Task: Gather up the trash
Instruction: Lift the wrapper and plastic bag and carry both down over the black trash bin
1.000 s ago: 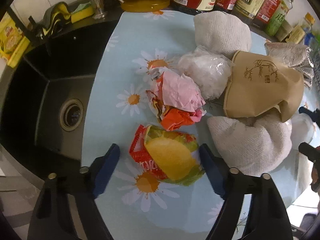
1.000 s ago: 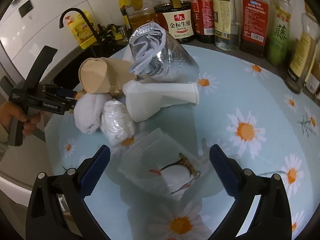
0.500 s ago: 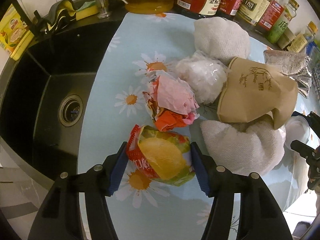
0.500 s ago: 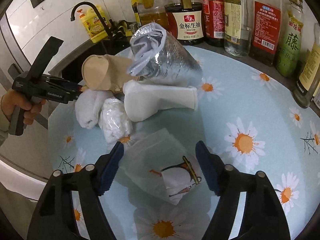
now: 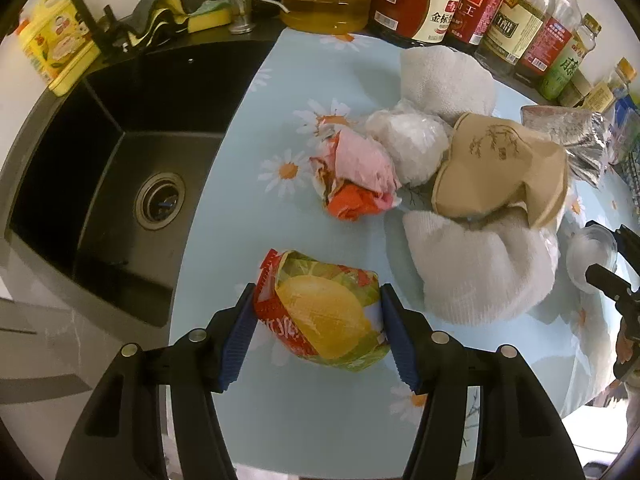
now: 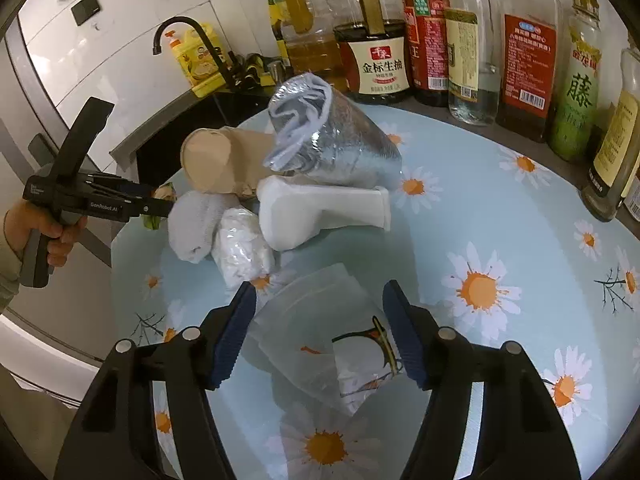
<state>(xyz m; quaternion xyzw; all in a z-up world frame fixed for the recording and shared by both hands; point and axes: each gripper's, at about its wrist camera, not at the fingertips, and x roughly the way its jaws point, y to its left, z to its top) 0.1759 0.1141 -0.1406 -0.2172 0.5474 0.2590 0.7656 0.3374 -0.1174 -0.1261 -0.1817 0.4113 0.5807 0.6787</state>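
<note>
Yellow, green and red foil marks the crumpled snack bag (image 5: 326,312) clamped in your left gripper (image 5: 318,334). Both blue pads press on its sides. The bag's long axis runs roughly across the jaws, with its red crimped edge at the left pad. It sits just above the pale blue daisy-print tablecloth (image 5: 248,184), near the cloth's left edge, beside the black sink (image 5: 120,176).

Farther from that gripper lies a pink and orange wrapper ball (image 5: 356,184), and beyond it a pile: a clear plastic wad (image 5: 412,140), a tan paper bag (image 5: 496,172) and white cloths (image 5: 476,272).

Your right gripper (image 6: 320,332) points down at a flattened clear plastic bag (image 6: 320,336) with a small printed design. The bag lies flat on the cloth between the two blue pads, its long axis running from upper left towards lower right in that view. The jaws are closing around it; whether the pads yet touch it, you cannot tell.

Beyond it stand a white pouch (image 6: 320,212) and a silver foil bag (image 6: 332,136), with sauce bottles (image 6: 380,60) along the wall. At the left edge a hand (image 6: 44,228) holds the other gripper.
</note>
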